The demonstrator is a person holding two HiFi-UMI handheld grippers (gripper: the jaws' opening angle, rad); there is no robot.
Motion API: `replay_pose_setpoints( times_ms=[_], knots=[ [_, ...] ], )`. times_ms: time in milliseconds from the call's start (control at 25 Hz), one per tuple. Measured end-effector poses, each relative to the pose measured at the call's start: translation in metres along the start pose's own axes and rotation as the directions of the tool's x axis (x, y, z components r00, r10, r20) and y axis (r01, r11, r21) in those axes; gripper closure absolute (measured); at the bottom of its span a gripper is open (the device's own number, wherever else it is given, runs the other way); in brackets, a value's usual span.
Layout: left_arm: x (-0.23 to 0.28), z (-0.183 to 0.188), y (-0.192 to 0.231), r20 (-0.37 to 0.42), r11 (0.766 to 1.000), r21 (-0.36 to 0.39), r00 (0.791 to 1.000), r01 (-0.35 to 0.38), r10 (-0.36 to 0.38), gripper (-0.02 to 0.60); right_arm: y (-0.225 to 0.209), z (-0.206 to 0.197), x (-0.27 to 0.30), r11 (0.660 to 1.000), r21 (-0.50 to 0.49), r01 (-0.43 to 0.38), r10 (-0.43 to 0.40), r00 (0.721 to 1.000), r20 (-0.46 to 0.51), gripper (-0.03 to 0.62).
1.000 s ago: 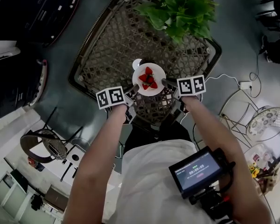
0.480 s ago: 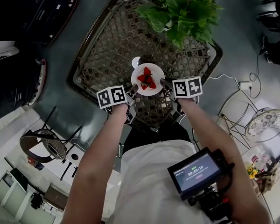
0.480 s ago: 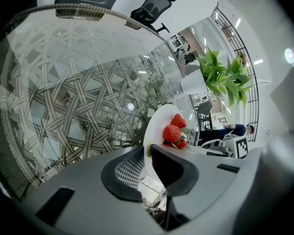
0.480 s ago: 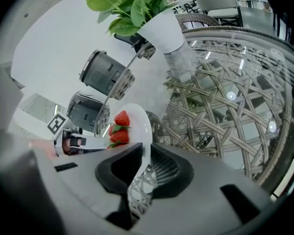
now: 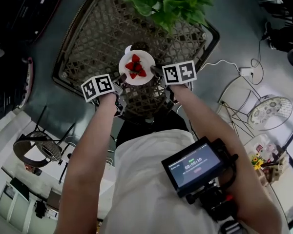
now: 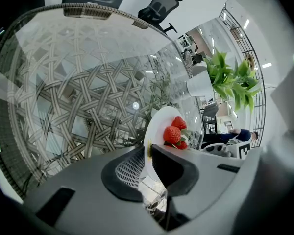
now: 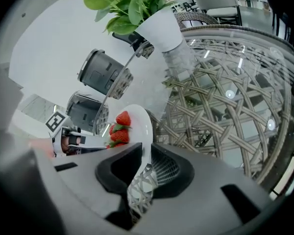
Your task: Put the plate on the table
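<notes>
A white plate [image 5: 147, 60] with several strawberries [image 5: 136, 66] is over the near part of the glass-topped wicker table [image 5: 88, 38]. My left gripper [image 5: 120, 83] is shut on its left rim and my right gripper [image 5: 156, 72] on its right rim. In the left gripper view the plate [image 6: 158, 123] stands edge-on between the jaws of my left gripper [image 6: 149, 151]. In the right gripper view the plate's [image 7: 141, 124] rim runs between the jaws of my right gripper [image 7: 146, 155]. Whether the plate touches the glass I cannot tell.
A leafy plant [image 5: 166, 1] in a white pot [image 7: 159, 28] stands on the table just beyond the plate. A white cable with a power strip [image 5: 244, 71] and a round wire stand [image 5: 268, 113] are on the floor at the right. A screen device [image 5: 198, 165] hangs at my chest.
The plate, still held by both grippers, has moved a little farther over the table toward the plant. The whole view has shifted with my head.
</notes>
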State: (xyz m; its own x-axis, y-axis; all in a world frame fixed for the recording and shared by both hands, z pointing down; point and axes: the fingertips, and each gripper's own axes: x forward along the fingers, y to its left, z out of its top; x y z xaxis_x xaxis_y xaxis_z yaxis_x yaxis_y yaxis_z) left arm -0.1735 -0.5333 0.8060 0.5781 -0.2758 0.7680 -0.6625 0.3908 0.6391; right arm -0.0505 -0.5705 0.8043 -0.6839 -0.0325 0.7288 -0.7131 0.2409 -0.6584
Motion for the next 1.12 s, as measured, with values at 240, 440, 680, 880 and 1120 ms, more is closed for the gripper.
replay_pose_setpoints(
  times_ms=[240,440,680,880,1120],
  knots=[
    [0.003,-0.007,-0.003,0.002,1.000,-0.004,1.000,0.010,-0.010,0.551,-0.004,-0.006,-0.007,1.000,0.024,0.009,-0.009,1.000,0.008,0.559],
    [0.004,-0.008,-0.004,-0.009,1.000,0.020,1.000,0.016,-0.016,0.551,-0.010,0.001,-0.011,0.999,0.016,0.034,-0.034,0.998,0.046,0.559],
    [0.002,-0.008,-0.006,-0.017,0.997,0.073,0.999,0.035,-0.034,0.551,-0.009,0.002,-0.010,0.999,0.019,0.027,-0.028,0.998,0.058,0.557],
    [-0.002,-0.011,-0.013,0.005,0.993,0.104,0.999,0.052,-0.053,0.517,-0.013,0.000,-0.015,0.998,0.003,0.065,-0.065,0.996,0.069,0.558],
    [-0.006,-0.012,-0.011,0.004,0.985,0.171,0.999,0.034,-0.035,0.485,-0.011,0.003,-0.022,0.997,-0.010,0.070,-0.069,0.992,0.101,0.557]
  ],
)
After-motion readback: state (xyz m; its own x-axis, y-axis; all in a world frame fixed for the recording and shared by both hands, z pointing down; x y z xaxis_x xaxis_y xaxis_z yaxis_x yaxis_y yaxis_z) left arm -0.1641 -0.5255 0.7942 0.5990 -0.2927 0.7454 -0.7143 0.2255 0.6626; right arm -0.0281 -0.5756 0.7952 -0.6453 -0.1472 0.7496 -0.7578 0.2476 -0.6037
